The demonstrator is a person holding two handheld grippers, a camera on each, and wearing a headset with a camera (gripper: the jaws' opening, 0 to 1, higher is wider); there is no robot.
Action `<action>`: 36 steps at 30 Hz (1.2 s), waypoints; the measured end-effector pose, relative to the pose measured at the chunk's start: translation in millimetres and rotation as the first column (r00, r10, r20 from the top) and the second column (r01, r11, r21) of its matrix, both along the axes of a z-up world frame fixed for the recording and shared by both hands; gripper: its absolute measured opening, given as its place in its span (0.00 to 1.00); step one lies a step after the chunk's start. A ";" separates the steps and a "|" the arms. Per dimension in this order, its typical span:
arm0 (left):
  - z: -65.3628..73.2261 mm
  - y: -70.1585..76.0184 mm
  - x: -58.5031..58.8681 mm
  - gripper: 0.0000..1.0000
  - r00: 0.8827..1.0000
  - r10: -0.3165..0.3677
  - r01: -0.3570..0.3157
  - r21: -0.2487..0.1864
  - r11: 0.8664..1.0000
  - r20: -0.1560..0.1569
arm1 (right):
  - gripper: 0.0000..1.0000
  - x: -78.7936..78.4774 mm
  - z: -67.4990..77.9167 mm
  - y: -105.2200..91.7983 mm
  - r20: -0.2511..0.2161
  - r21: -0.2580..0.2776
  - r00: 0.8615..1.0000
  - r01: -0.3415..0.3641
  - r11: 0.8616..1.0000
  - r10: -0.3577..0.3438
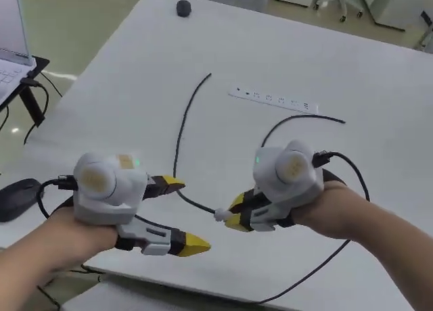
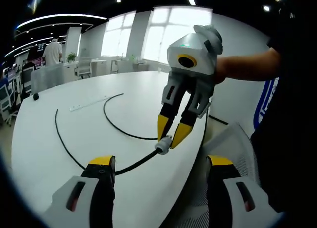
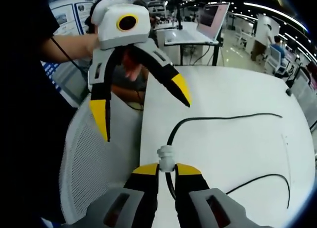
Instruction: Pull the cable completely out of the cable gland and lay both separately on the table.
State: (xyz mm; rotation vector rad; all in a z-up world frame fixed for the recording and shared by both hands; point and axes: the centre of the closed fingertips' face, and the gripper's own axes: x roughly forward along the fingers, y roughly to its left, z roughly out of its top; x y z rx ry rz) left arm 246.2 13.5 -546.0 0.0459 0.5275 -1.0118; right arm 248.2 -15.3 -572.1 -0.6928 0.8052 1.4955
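Clamping the white cable gland between nearly closed yellow tips, the right tongs point left, low near the front edge of the white worktop. Can't tell whether the gland touches the surface.

Right gripper view: right tongs pinch the gland at the very tips. The black cable sits in the gland and runs away across the worktop. Left gripper view: right tongs point down with the gland at the tips, and the cable drops from it onto the worktop.

Left tongs are spread wide and hold nothing. The tips face the right tongs, just beside the gland and apart from it. Same wide spread in the left gripper view and in the right gripper view.

Head view: the cable leaves the gland leftward, passes the far jaw tip of the left tongs, then bends away to a free end mid-worktop. A second black strand arcs beyond the right tongs; can't tell if it joins the first. A white power strip lies just past it. A small dark object sits at the far end. An open laptop is off to the left. A white mesh chair stands at the worktop edge.
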 end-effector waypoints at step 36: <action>17.4 -31.6 -3.7 0.20 0.990 -0.139 0.140 -0.142 0.980 0.017 | 0.06 -13.4 33.9 -3.1 0.184 -0.046 0.964 -0.186 0.982 0.191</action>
